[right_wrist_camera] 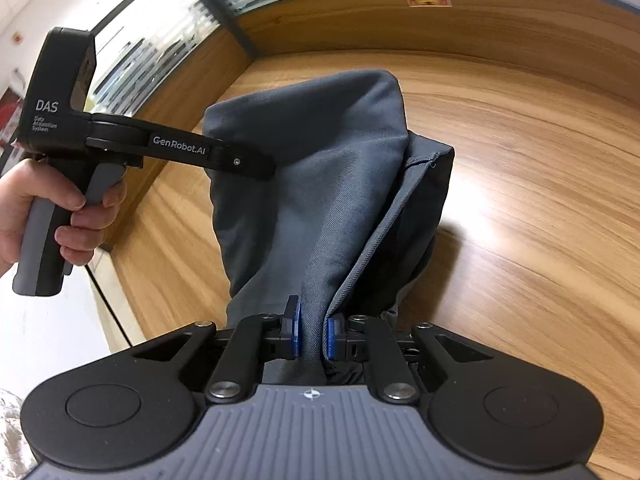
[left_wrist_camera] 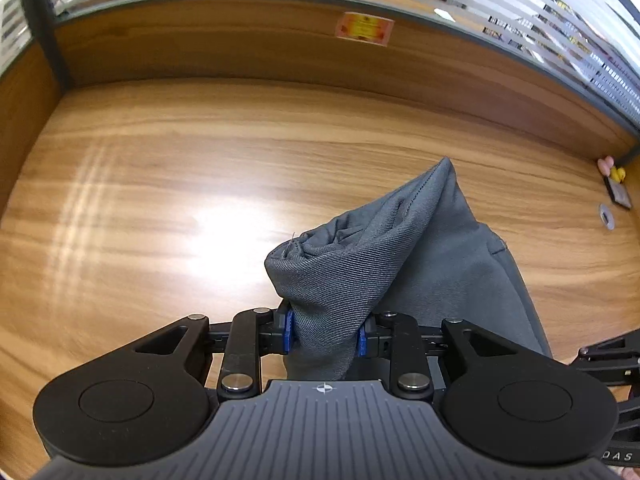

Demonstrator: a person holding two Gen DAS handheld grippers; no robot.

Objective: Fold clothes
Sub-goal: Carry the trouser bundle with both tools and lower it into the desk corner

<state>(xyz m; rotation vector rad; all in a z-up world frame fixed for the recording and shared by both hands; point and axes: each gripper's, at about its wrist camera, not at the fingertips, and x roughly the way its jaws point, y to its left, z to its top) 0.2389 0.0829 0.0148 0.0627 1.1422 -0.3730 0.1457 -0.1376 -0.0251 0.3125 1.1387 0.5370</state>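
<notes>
A dark grey twill garment [left_wrist_camera: 420,248] hangs bunched and lifted over the wooden table [left_wrist_camera: 160,200]. My left gripper [left_wrist_camera: 325,336] is shut on a thick fold of it, with the blue pads [left_wrist_camera: 289,332] pressing both sides. In the right wrist view the same garment [right_wrist_camera: 320,168] drapes away from me, a seamed edge running down its right side. My right gripper [right_wrist_camera: 312,334] is shut on a thinner fold near that seam. A hand [right_wrist_camera: 60,208] holds the left tool's handle at the left; its fingers reach into the cloth's upper left part, tips hidden.
A wooden partition [left_wrist_camera: 240,52] topped with striped glass closes off the table's far side and corner. An orange sticker [left_wrist_camera: 364,28] is on it. A yellow toy [left_wrist_camera: 619,174], a dark flat item [left_wrist_camera: 619,197] and a small ring [left_wrist_camera: 606,216] lie at the far right.
</notes>
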